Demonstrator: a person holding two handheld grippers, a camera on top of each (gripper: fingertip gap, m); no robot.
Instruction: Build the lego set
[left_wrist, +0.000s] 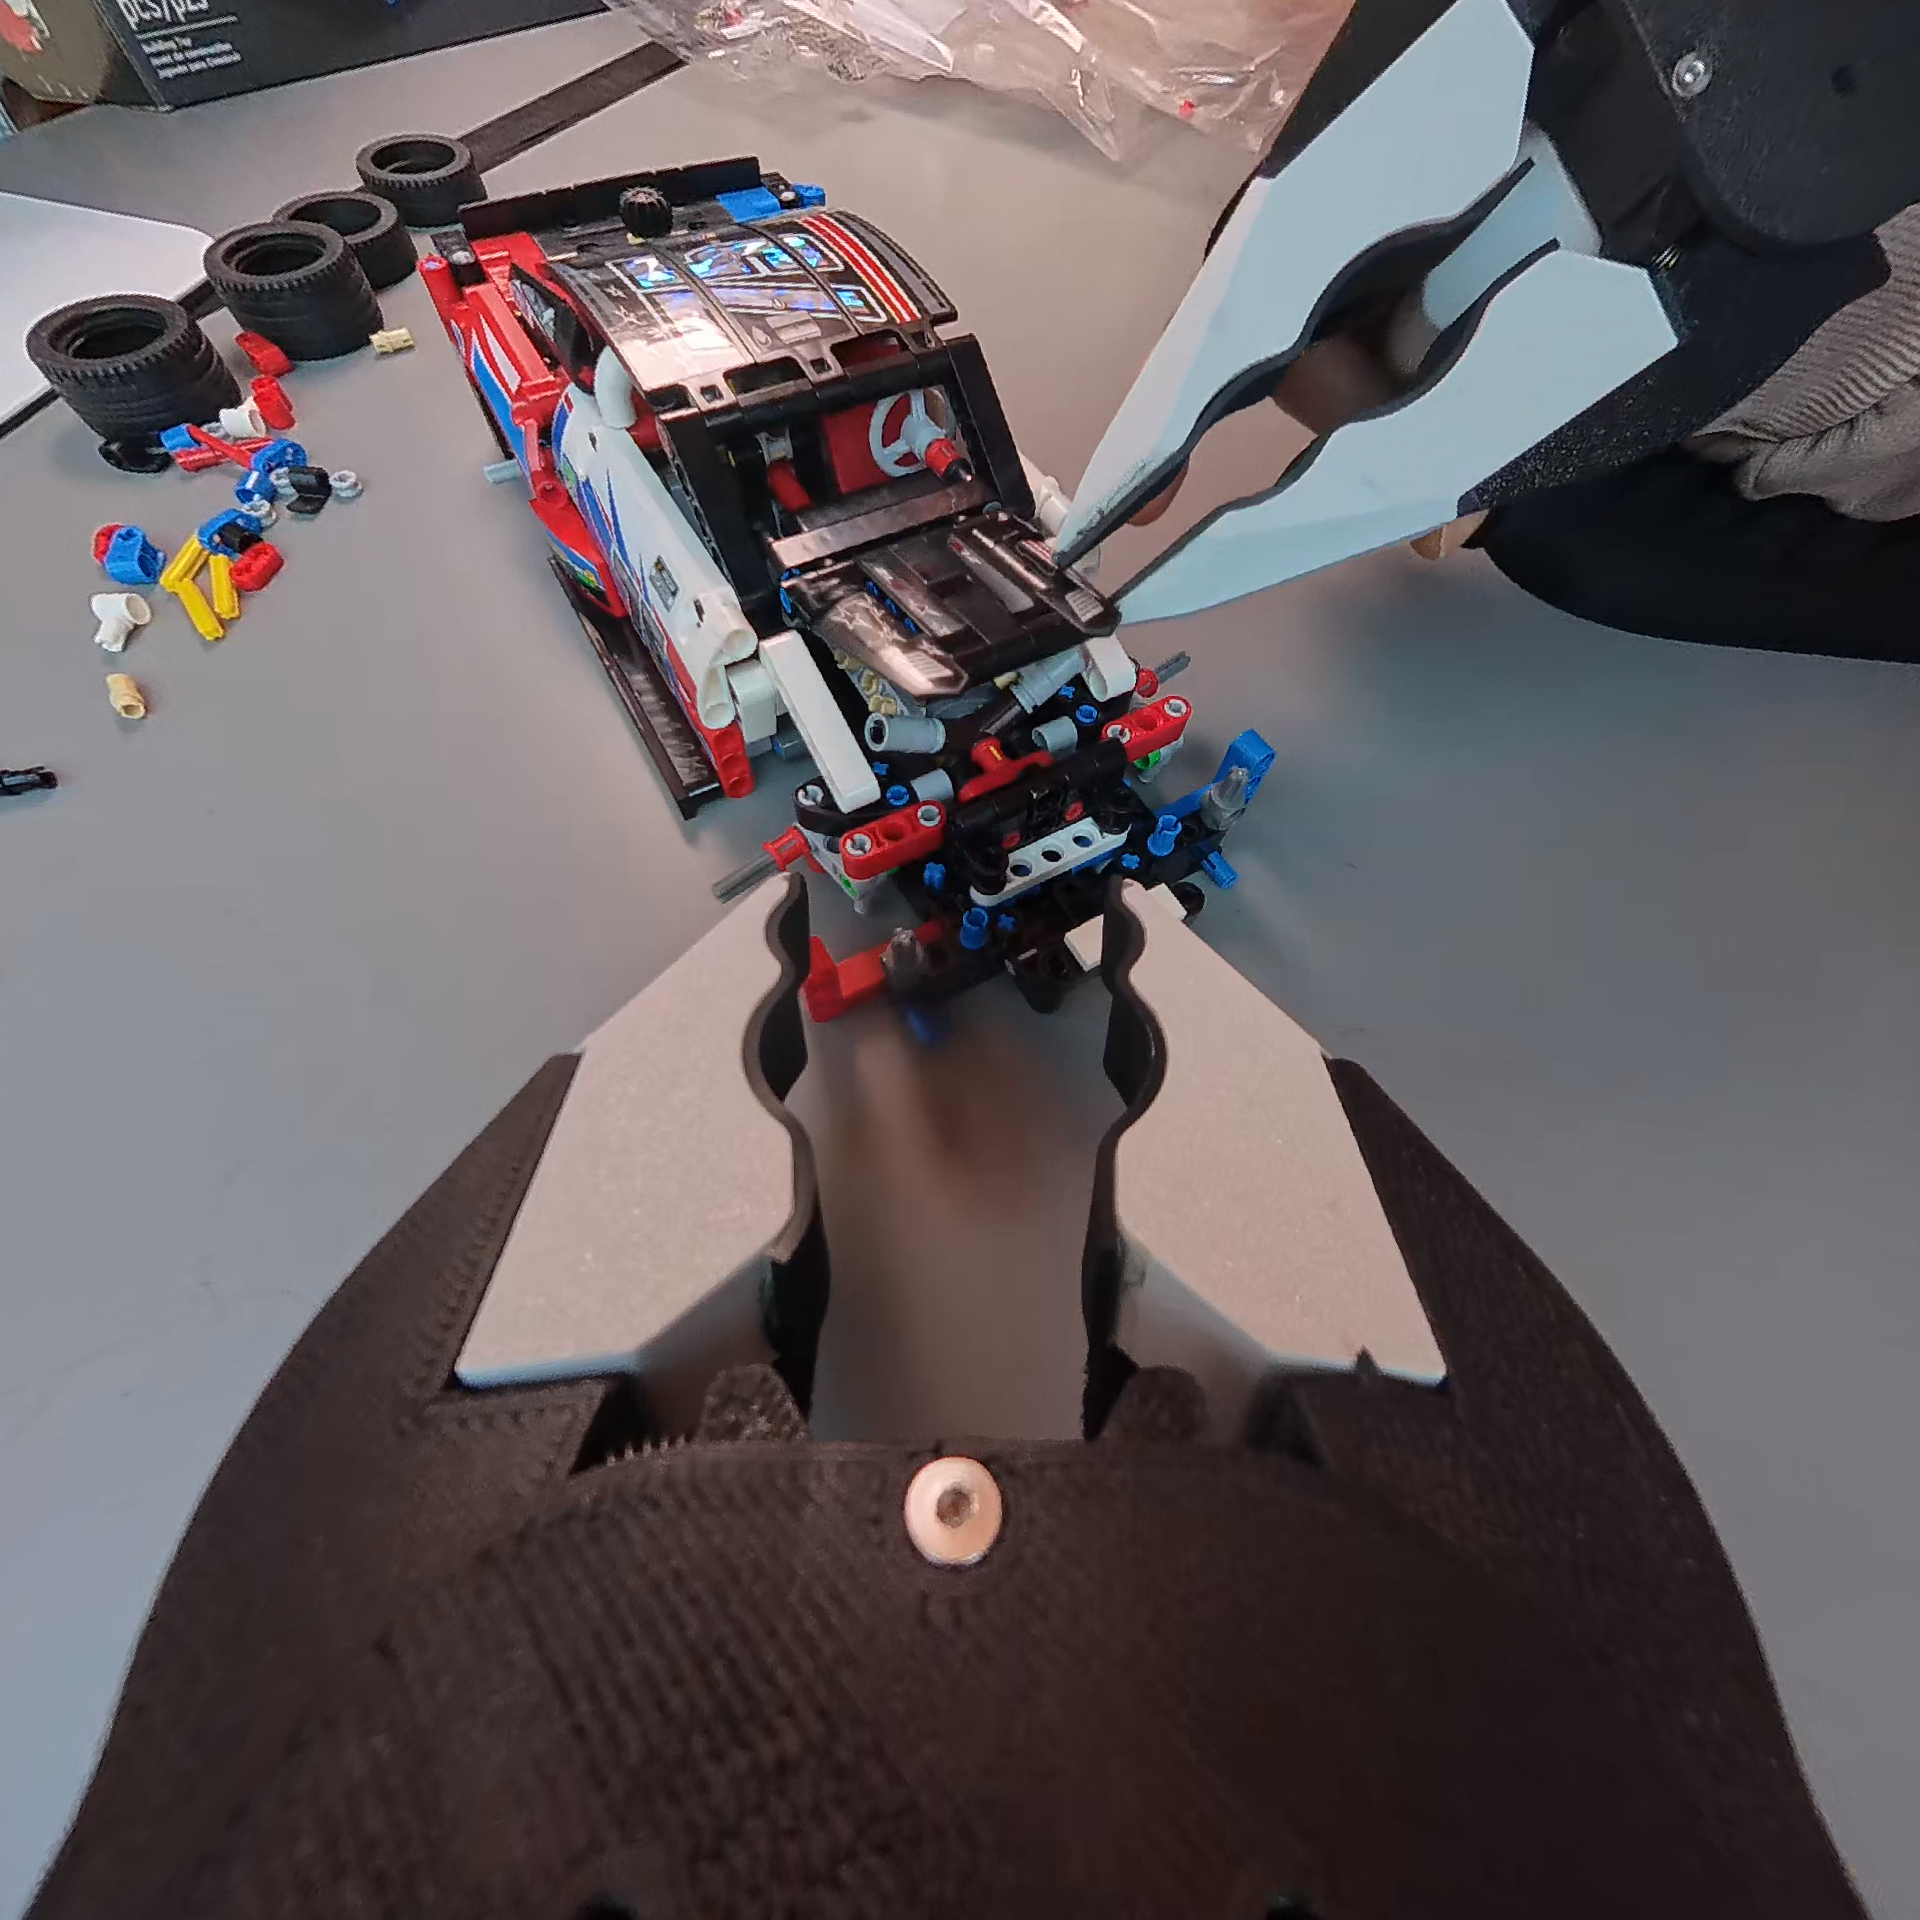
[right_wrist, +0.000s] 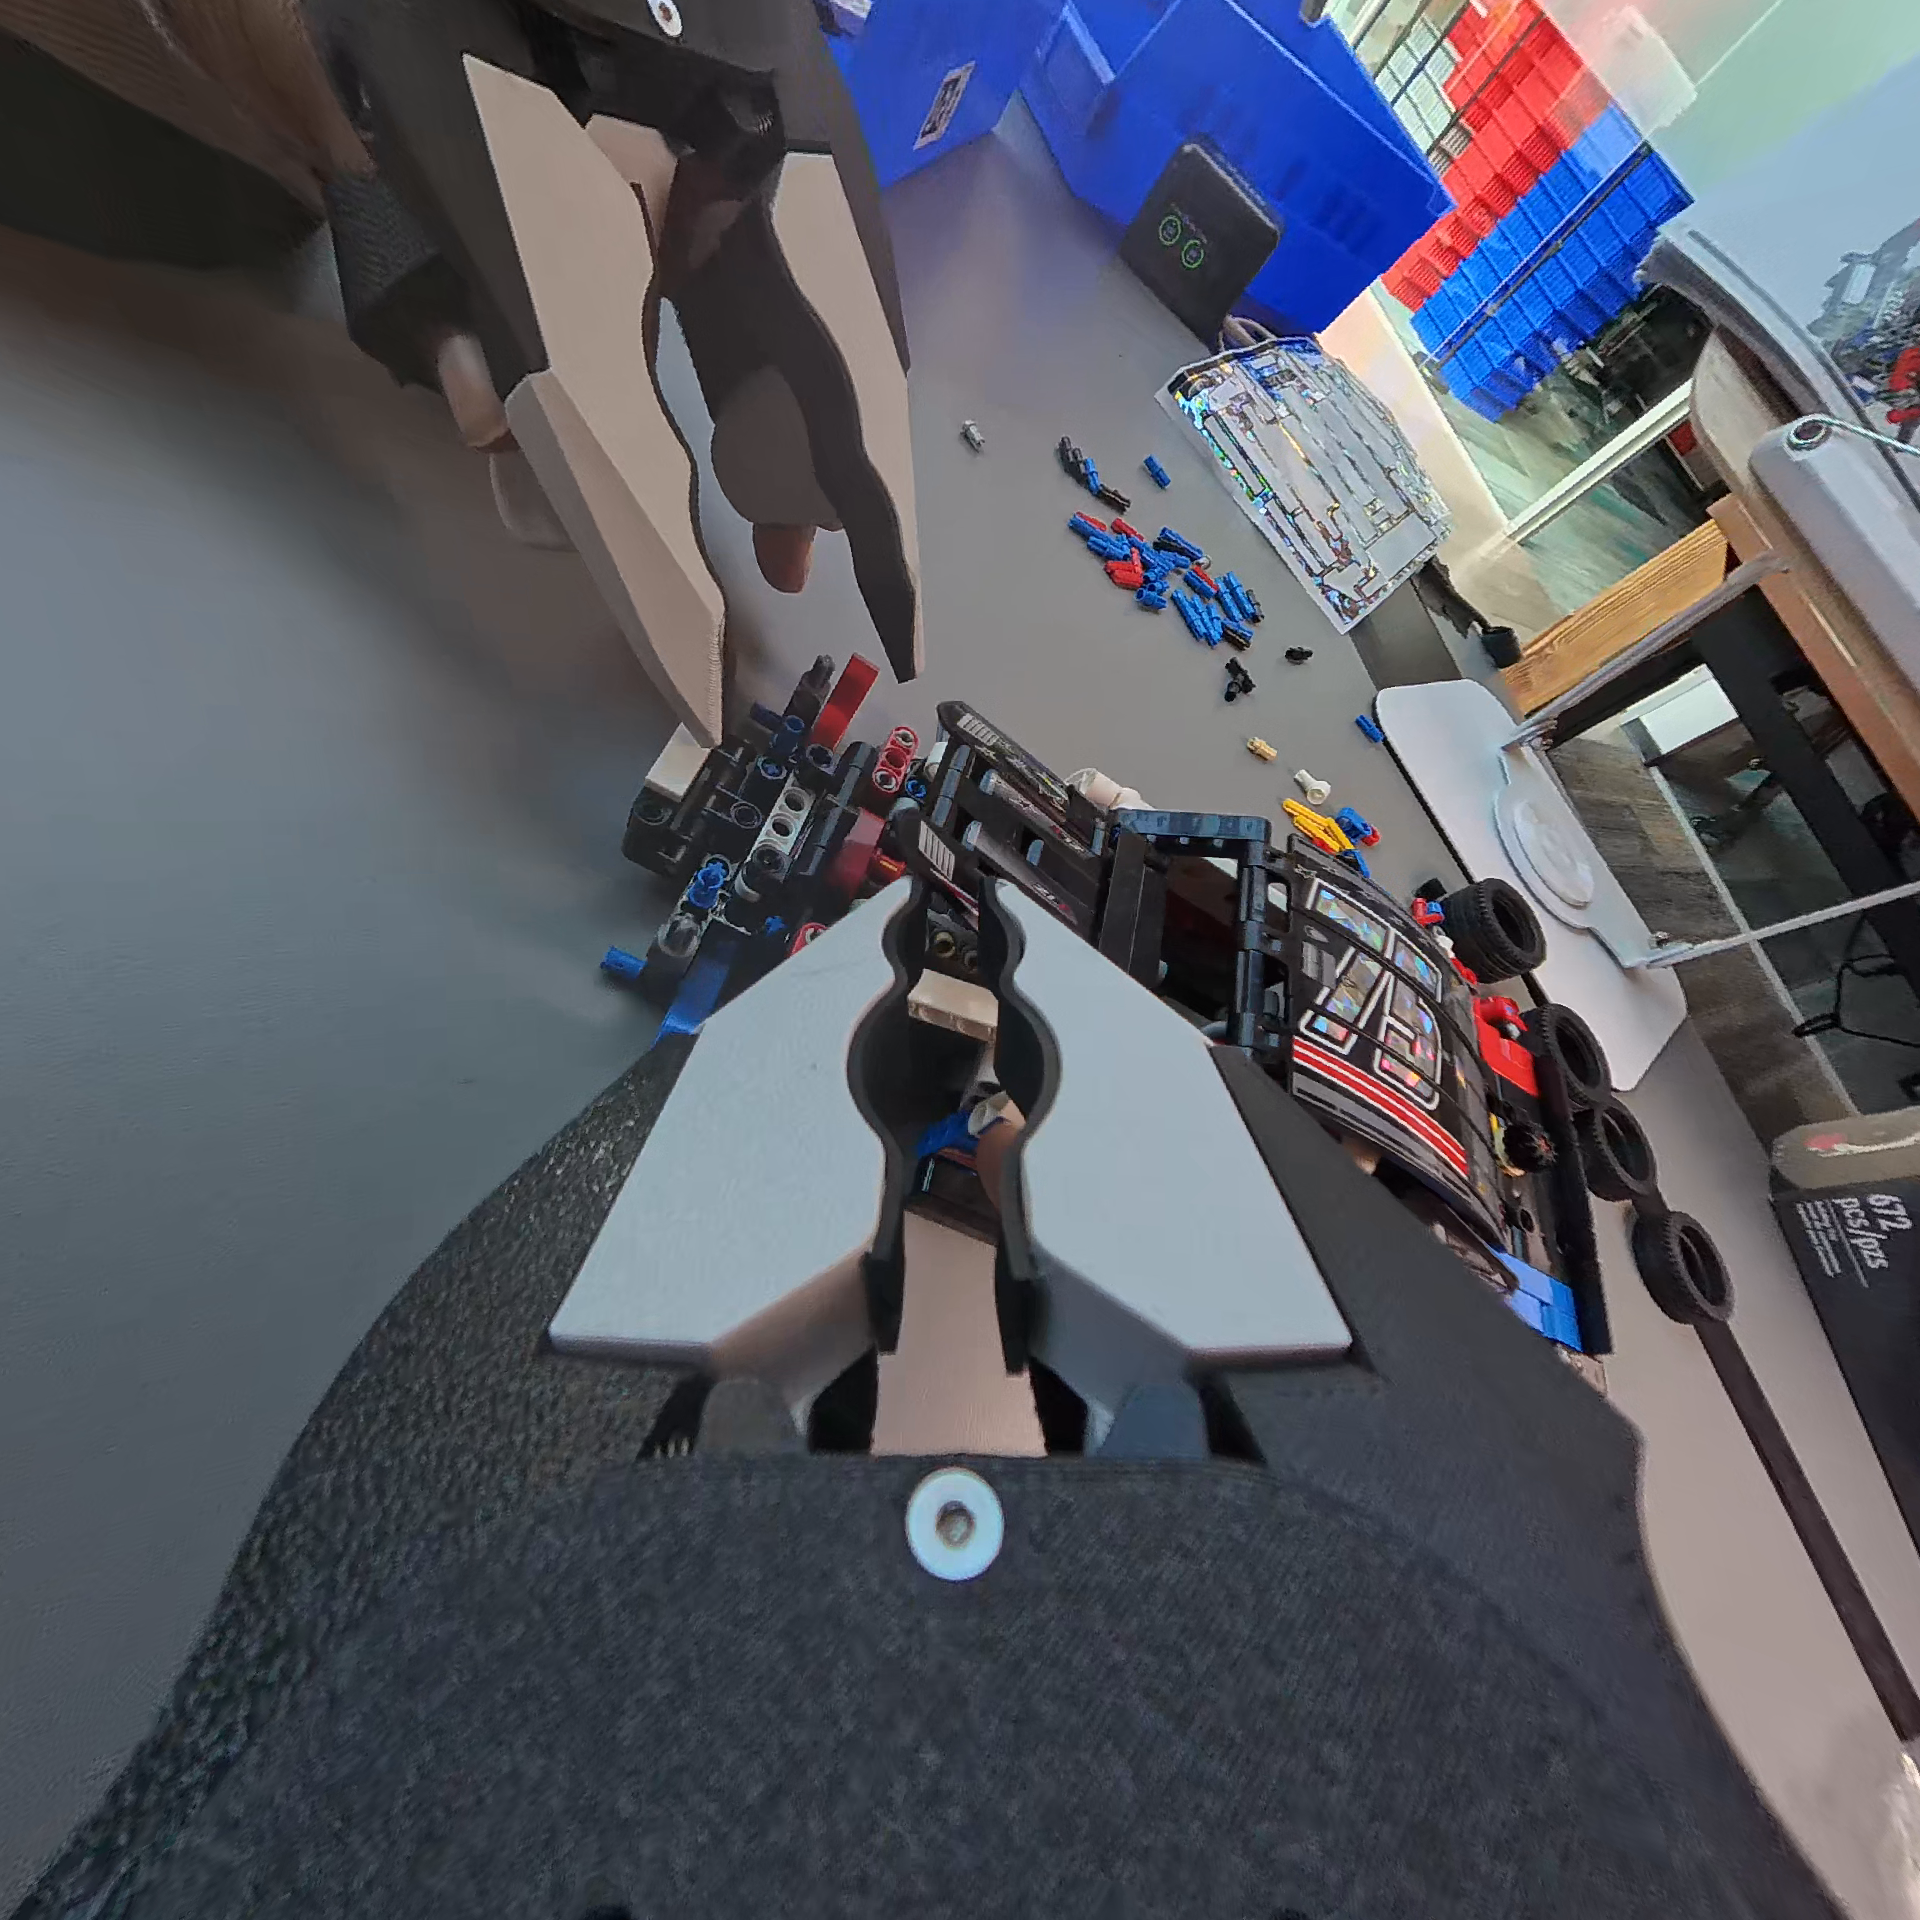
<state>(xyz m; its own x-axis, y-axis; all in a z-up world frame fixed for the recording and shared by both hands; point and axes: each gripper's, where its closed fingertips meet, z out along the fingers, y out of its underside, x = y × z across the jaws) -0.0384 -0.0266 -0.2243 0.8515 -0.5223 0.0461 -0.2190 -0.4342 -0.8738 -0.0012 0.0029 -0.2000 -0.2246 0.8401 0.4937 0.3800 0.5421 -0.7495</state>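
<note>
The car lies lengthwise ahead of the parted left gripper, while the right gripper, nearer, pinches its black hood.

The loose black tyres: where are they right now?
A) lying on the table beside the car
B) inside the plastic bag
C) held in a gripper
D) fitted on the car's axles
A: the black tyres lie on the grey table beside the lego car, whose front axles are bare.
</note>
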